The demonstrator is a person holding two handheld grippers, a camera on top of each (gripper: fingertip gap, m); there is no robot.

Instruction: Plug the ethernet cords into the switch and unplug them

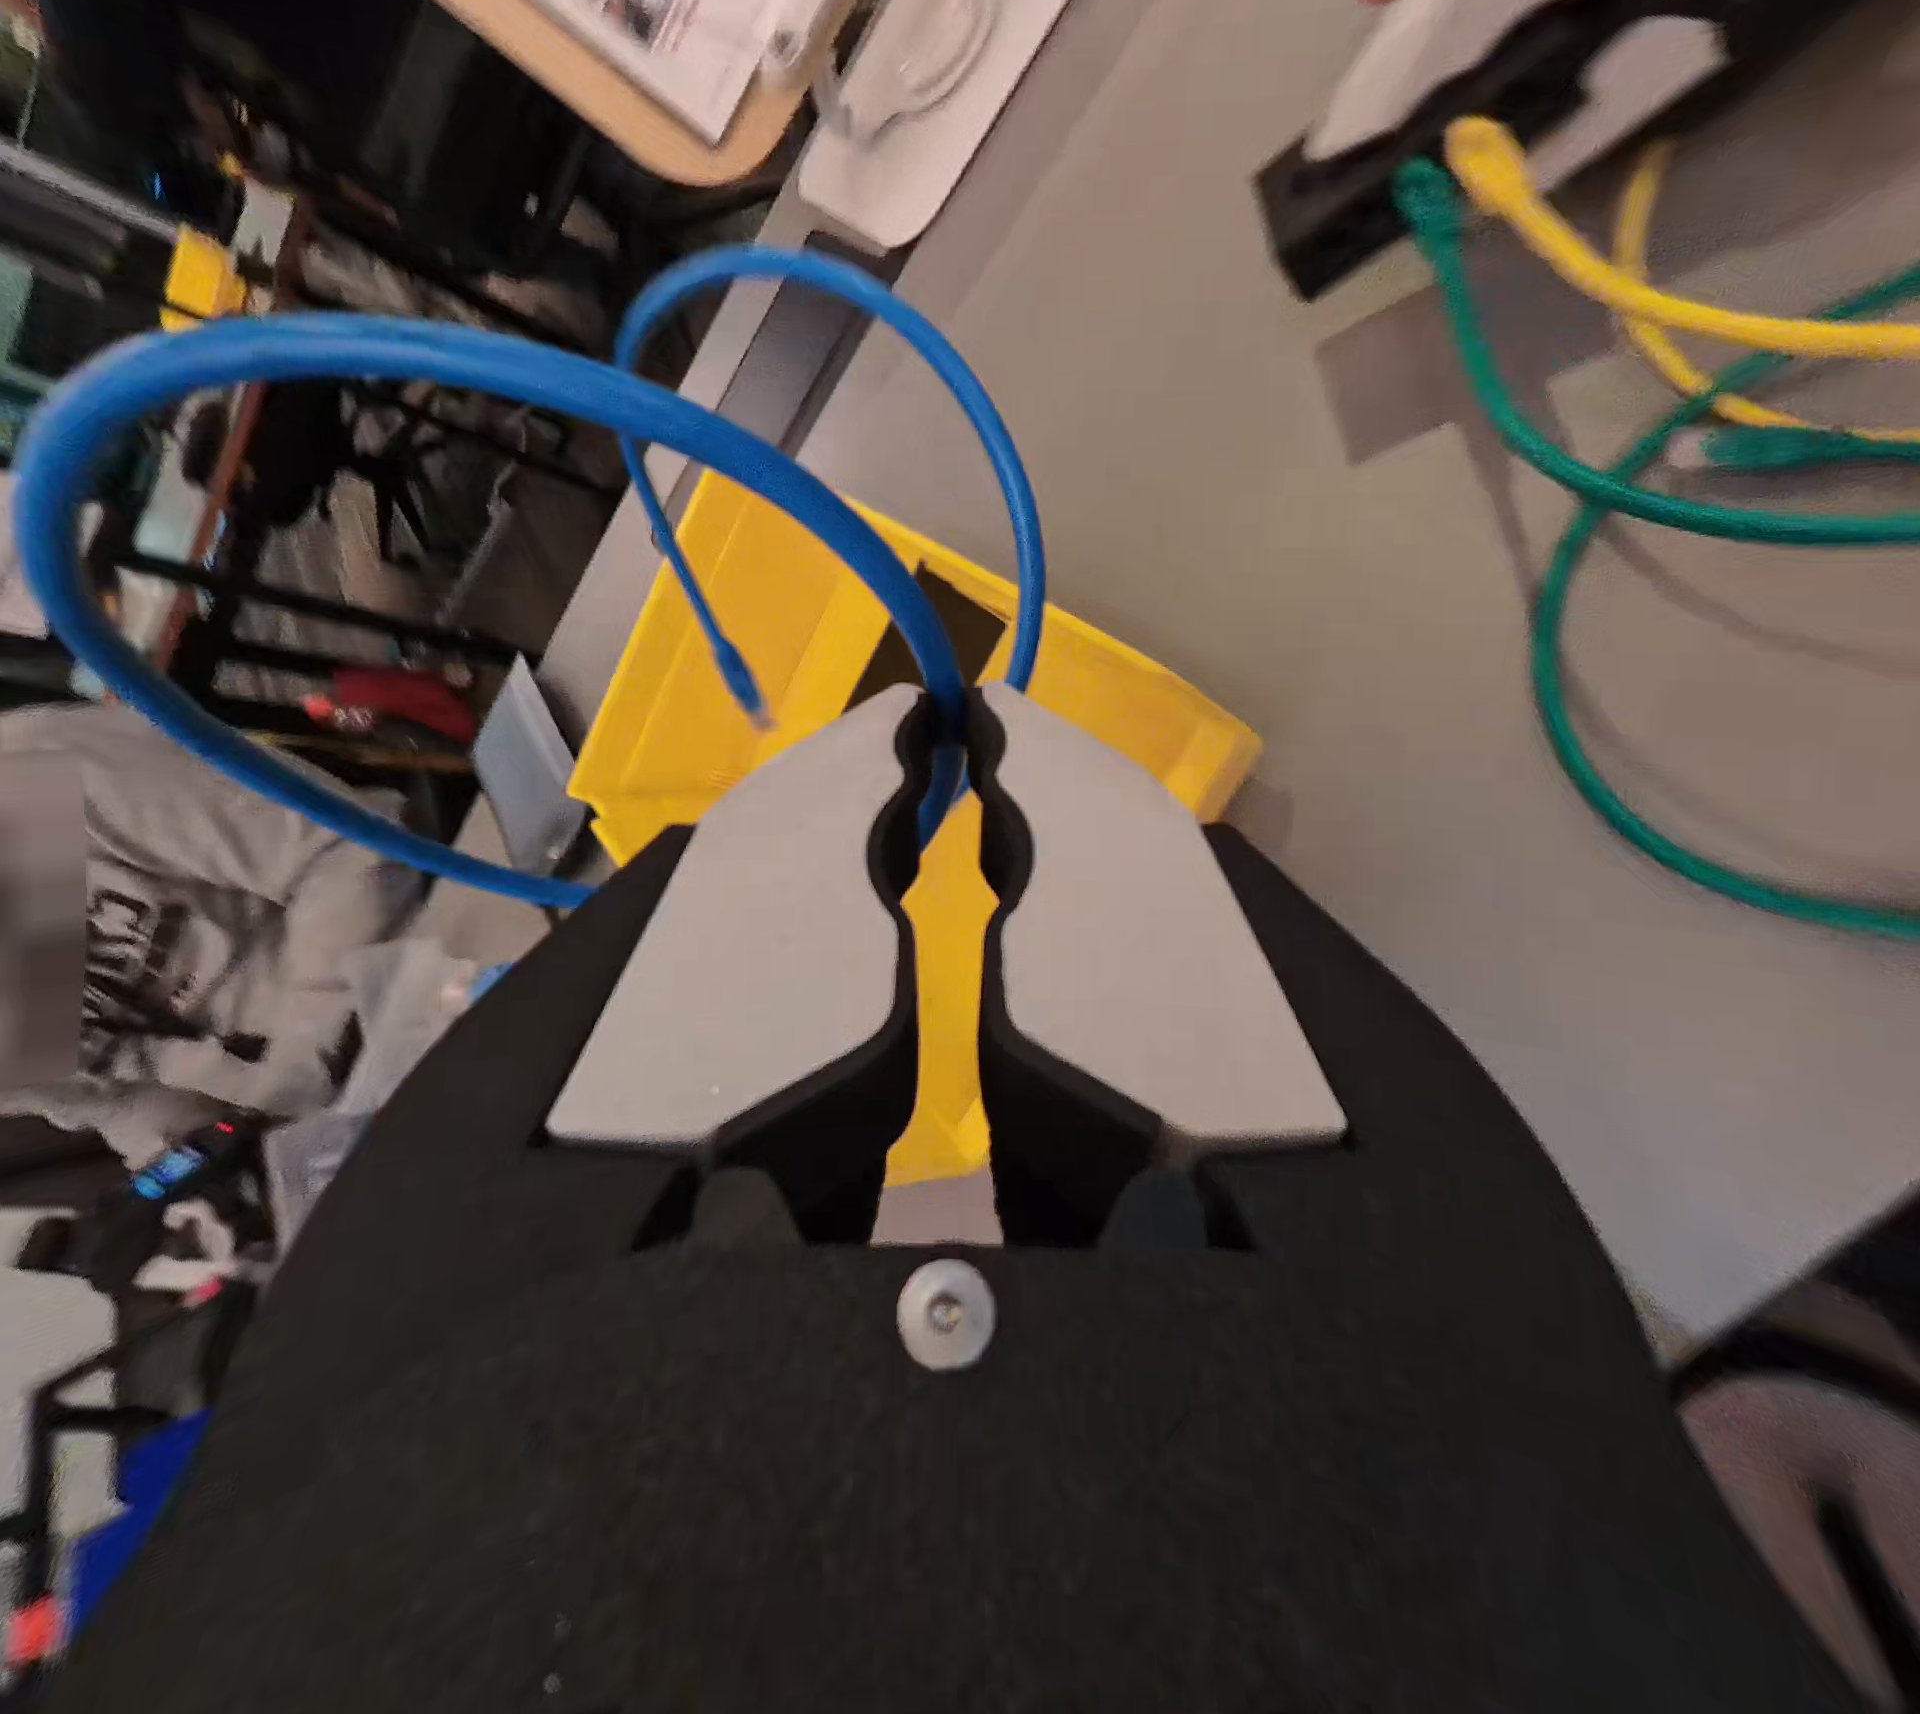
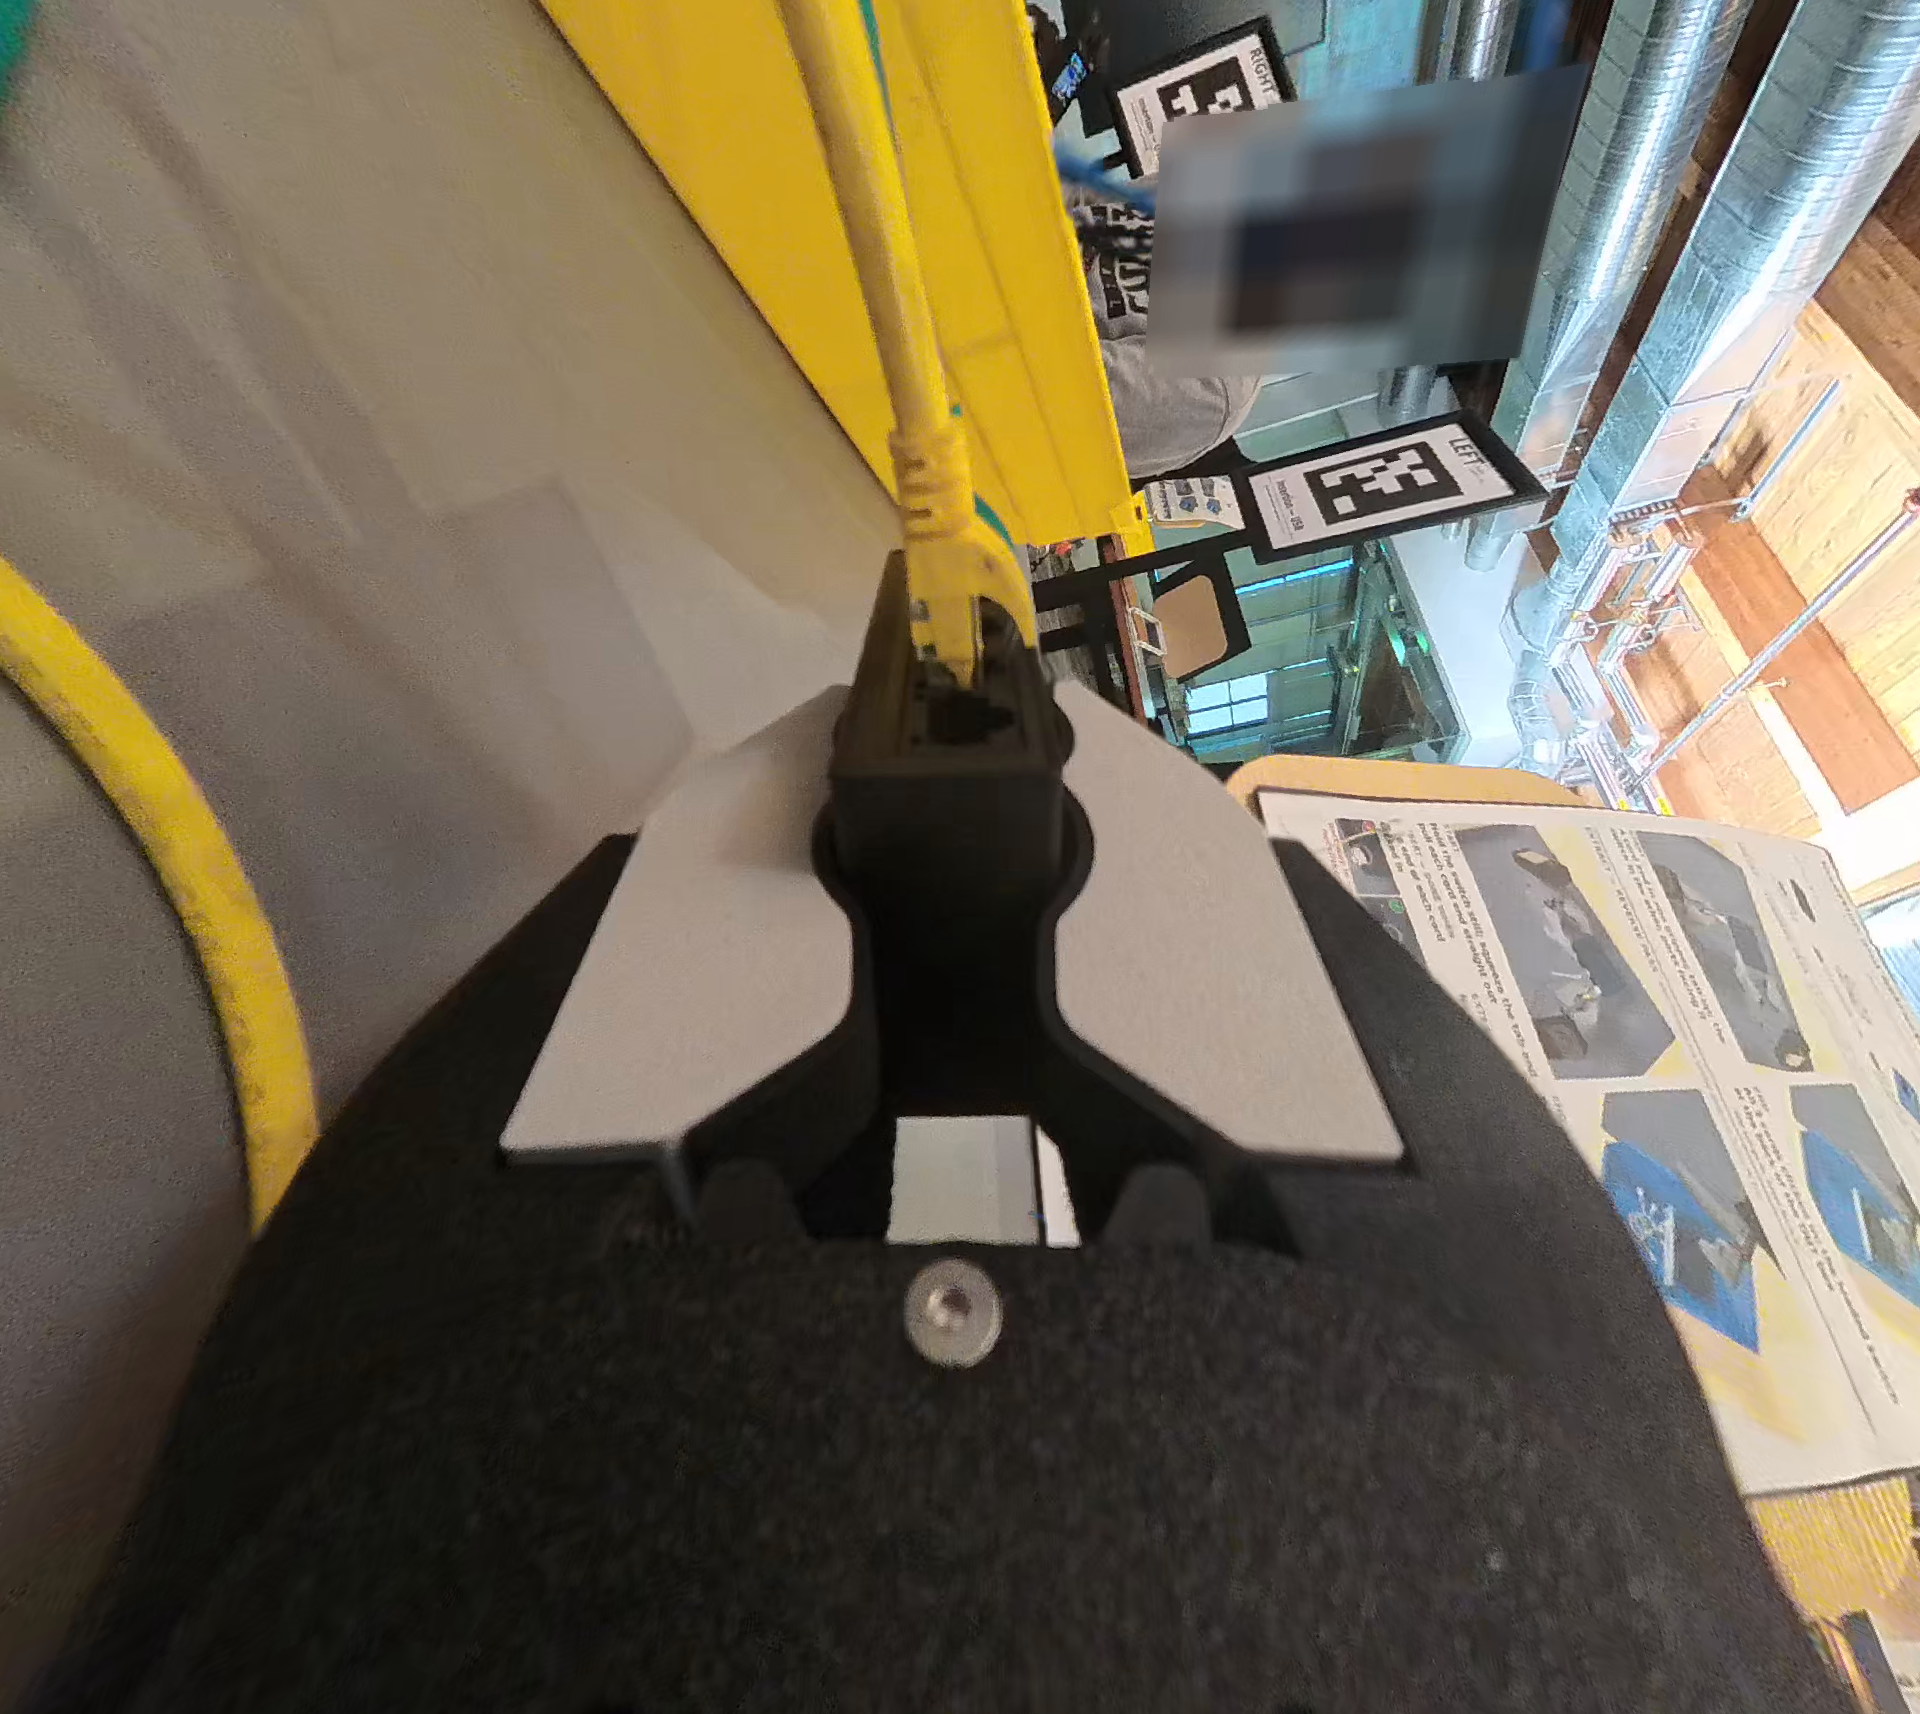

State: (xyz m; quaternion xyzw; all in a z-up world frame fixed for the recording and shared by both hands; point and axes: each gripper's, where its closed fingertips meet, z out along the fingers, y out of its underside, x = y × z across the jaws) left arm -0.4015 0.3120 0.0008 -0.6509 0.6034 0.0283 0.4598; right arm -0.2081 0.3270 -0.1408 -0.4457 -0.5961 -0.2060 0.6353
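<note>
My left gripper [image 1: 951, 708] is shut on a blue ethernet cord [image 1: 312, 345], pinched at the tips. The cord loops up and left; its free plug [image 1: 743, 688] hangs over a yellow bin [image 1: 790, 615]. Far right in the left wrist view, the black switch [image 1: 1340, 210] lies on the grey table with a yellow cord [image 1: 1496, 178] and a green cord [image 1: 1434, 210] plugged in; the other gripper holds it. My right gripper [image 2: 951, 719] is shut on the black switch [image 2: 945, 739]. A yellow plug [image 2: 940, 584] sits in one of its ports, with an empty port beside it.
The yellow bin [image 2: 675, 106] stands at the table's edge near the switch. A printed instruction sheet [image 2: 1621, 1041] lies on a wooden board. Slack yellow cord [image 2: 208, 885] and green cord [image 1: 1621, 833] lie on the grey table [image 1: 1195, 438]. A seated person is beyond the table.
</note>
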